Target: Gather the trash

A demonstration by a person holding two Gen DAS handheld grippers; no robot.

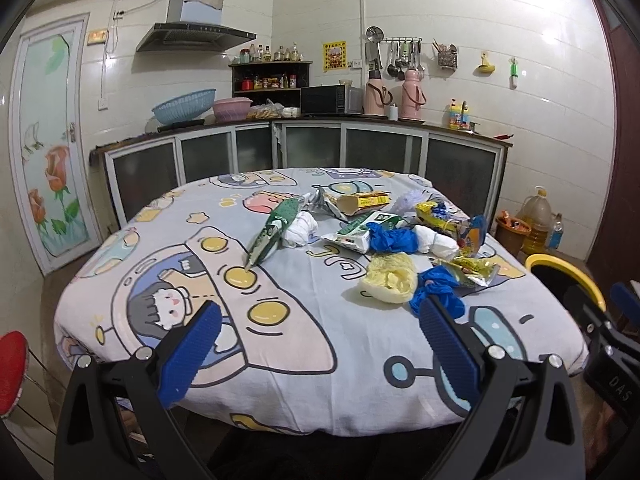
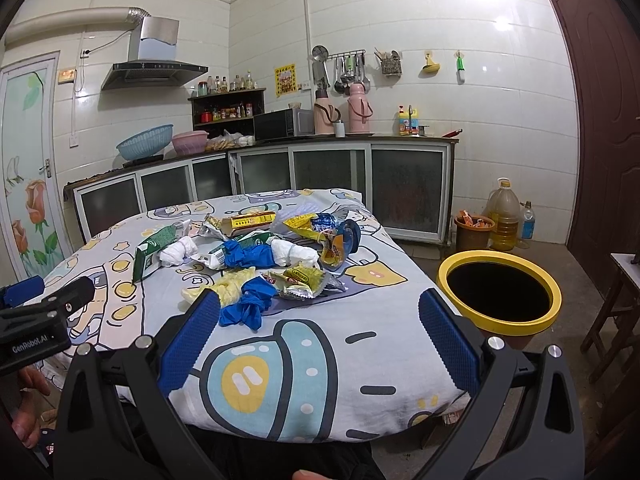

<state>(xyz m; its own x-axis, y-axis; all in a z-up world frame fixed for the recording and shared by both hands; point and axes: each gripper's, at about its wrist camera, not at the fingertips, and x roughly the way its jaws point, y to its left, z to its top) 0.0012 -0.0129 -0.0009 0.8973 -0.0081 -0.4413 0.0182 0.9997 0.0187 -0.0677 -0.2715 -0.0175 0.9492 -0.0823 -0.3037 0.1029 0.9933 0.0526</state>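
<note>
Trash lies in a pile on the cartoon-print tablecloth (image 1: 304,344): a crumpled blue glove (image 2: 246,308), a yellow crumpled wrapper (image 1: 390,282), a green packet (image 1: 272,228), white tissue wads (image 1: 300,230), a yellow box (image 1: 362,202) and snack wrappers (image 2: 300,278). A bin with a yellow rim (image 2: 498,294) stands right of the table. My left gripper (image 1: 320,348) is open and empty above the table's near edge. My right gripper (image 2: 320,340) is open and empty, its left finger just short of the blue glove.
Kitchen counter with cabinets (image 1: 304,152) runs behind the table. An oil jug (image 2: 504,216) and a small brown bin (image 2: 474,234) stand on the floor at right. A wooden stool (image 2: 612,320) is at far right. A red stool (image 1: 12,372) is at left.
</note>
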